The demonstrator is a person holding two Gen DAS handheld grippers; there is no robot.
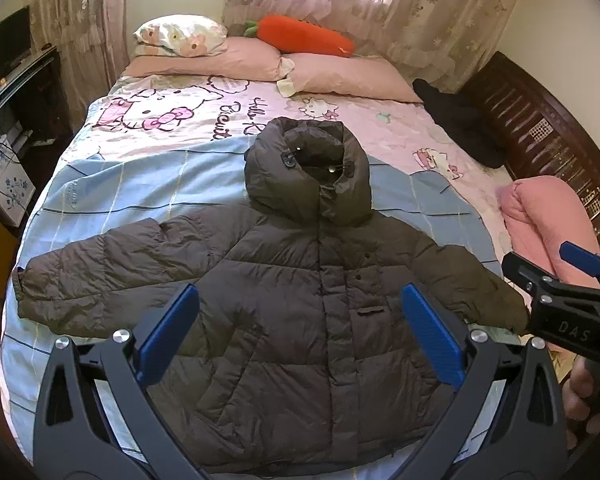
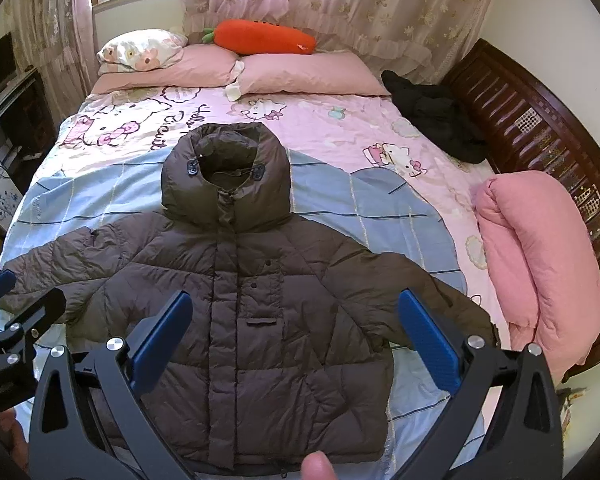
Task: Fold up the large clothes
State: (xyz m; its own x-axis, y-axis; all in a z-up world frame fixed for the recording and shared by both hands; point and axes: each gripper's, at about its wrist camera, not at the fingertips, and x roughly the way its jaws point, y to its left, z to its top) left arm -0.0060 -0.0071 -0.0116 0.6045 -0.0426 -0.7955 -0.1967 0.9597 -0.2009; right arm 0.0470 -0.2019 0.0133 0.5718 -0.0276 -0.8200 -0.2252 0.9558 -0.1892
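Note:
A dark brown hooded puffer jacket (image 1: 300,280) lies flat on the bed, front up, sleeves spread to both sides, hood toward the pillows. It also shows in the right wrist view (image 2: 240,288). My left gripper (image 1: 300,332) is open and empty, held above the jacket's lower half. My right gripper (image 2: 296,340) is open and empty, above the jacket's lower right side. The right gripper also shows at the right edge of the left wrist view (image 1: 572,280), near the right sleeve cuff. The left gripper shows at the left edge of the right wrist view (image 2: 12,320).
The bed (image 1: 140,184) has a pink and blue cartoon sheet. Pink pillows (image 1: 340,72) and an orange carrot plush (image 1: 304,34) lie at the head. A black garment (image 2: 436,116) and a folded pink quilt (image 2: 540,256) lie along the right side by the dark wooden frame (image 2: 560,128). Shelving (image 1: 12,92) stands left.

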